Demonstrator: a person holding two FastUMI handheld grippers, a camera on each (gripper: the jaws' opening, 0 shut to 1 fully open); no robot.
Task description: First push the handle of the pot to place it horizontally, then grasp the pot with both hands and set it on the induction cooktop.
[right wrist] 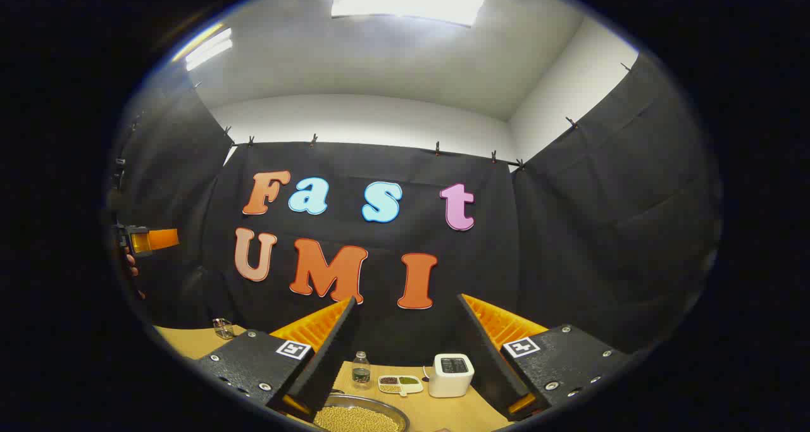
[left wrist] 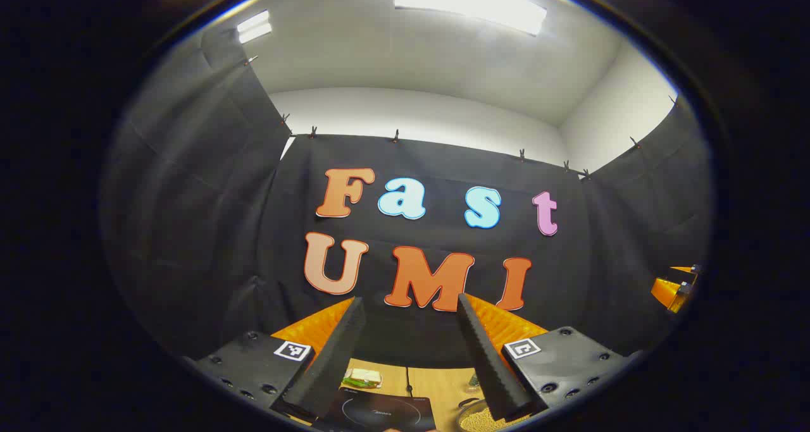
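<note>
Both tools are held high and tilted up toward the booth wall, so very little of the working area sits under them, and that is where the risk lies. In the left gripper view the left gripper (left wrist: pixel 411 362) has its fingers standing well apart with nothing between them, and at the bottom centre of the frame, between those fingers, lies the dark induction cooktop (left wrist: pixel 380 412) on the wooden bench (left wrist: pixel 436 384); at the lower right, just beside the cooktop, a slice of the pot (left wrist: pixel 481 419) peeks out, full of pale beans. In the right gripper view the right gripper (right wrist: pixel 405 359) is likewise spread wide and empty, with the pot's rim (right wrist: pixel 373 399) and its beans at the bottom centre. I cannot make out the handle in either view, so the push would have to start half blind; a shove landing on the pot wall instead could slide the whole pot or slop beans over the edge. The pot looks heavy with its load, so a lopsided two-sided grasp could tip it on the way over. Behind it, in the lower middle of the right gripper view, stand a small bottle (right wrist: pixel 361 369), a divided dish (right wrist: pixel 400 384) and a white box-like appliance (right wrist: pixel 451 375); a wide swing downward could knock any of them.
</note>
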